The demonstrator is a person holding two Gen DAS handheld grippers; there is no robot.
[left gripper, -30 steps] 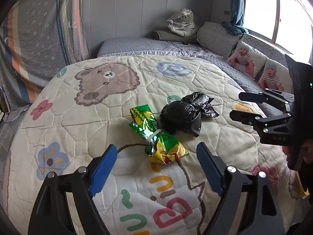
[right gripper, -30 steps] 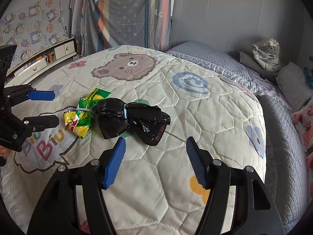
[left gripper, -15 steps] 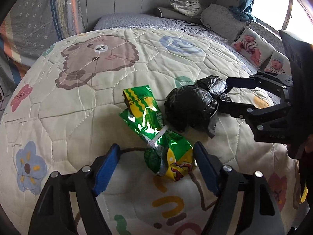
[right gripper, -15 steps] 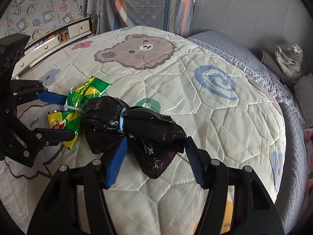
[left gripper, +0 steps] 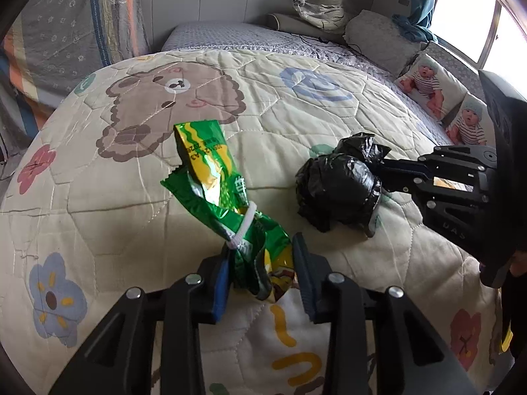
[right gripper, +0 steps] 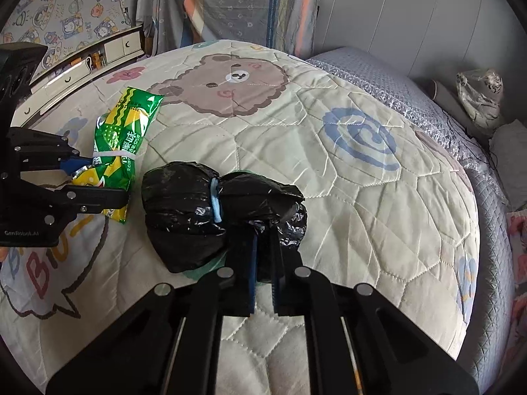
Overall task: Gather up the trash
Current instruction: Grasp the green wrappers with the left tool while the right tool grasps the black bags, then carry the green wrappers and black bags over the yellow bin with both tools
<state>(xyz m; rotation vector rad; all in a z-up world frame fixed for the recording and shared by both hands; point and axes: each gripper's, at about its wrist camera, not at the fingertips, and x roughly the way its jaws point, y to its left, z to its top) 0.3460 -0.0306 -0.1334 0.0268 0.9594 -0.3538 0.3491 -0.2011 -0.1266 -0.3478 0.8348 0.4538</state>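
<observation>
A green and yellow snack bag [left gripper: 210, 164], tied at its waist with a white band, lies on the cartoon quilt [left gripper: 296, 115]. My left gripper [left gripper: 260, 253] is closing, its blue pads pressing the bag's near end from both sides; the far end tilts up. To its right lies a black plastic bag bundle [left gripper: 336, 187] tied with a light blue band. The right gripper [right gripper: 263, 233] is shut on the bundle's [right gripper: 178, 197] loose crumpled end. In the right wrist view the snack bag [right gripper: 128, 125] sits at the left between the left gripper's [right gripper: 98, 179] fingers.
Pillows printed with baby pictures [left gripper: 425, 82] and a clear plastic-wrapped bundle [left gripper: 316, 0] lie at the bed's far side by the window. A low white drawer unit [right gripper: 108, 49] and hanging patterned cloth [right gripper: 230, 0] stand beyond the quilt [right gripper: 329, 197].
Both grippers came forward and down onto the trash and closed: the left on the snack bag's near end, the right on the black bundle's loose end. The snack bag's far end tipped up.
</observation>
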